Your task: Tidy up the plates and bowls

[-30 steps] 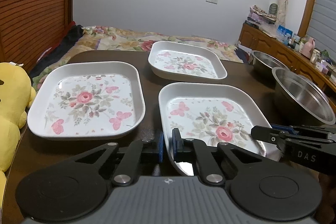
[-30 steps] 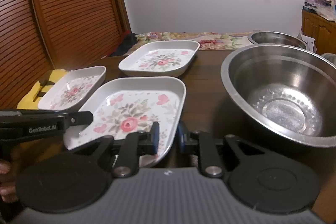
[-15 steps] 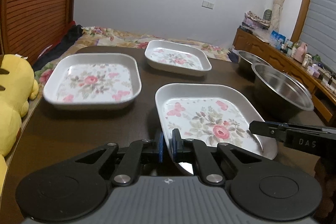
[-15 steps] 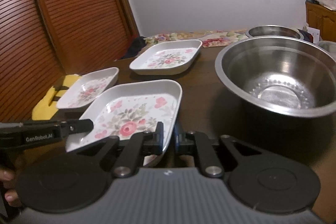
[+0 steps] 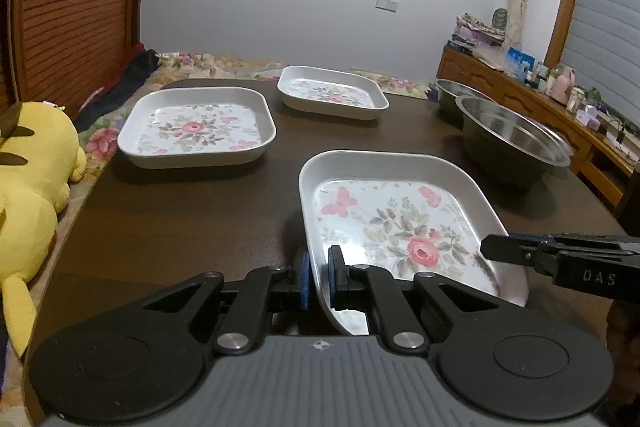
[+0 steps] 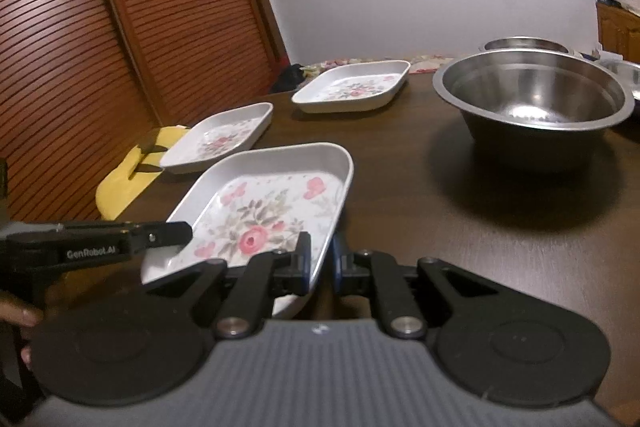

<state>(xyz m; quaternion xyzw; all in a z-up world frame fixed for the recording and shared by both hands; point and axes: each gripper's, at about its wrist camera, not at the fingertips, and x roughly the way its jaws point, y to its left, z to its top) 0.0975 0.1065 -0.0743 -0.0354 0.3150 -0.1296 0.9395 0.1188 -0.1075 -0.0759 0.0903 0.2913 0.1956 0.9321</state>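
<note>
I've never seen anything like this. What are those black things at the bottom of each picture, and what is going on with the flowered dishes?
No robot here: a person holds a pair of hand-held tongs in each hand, each with a camera looking along its two fingers. One picture is from the left tongs, the other from the right tongs. Both are shut on opposite edges of the same flowered plate, the nearest one. On the dark table lie two more flowered plates, one at the left and one farther back, plus steel bowls at the right. A yellow plush toy lies beside the table.
</note>
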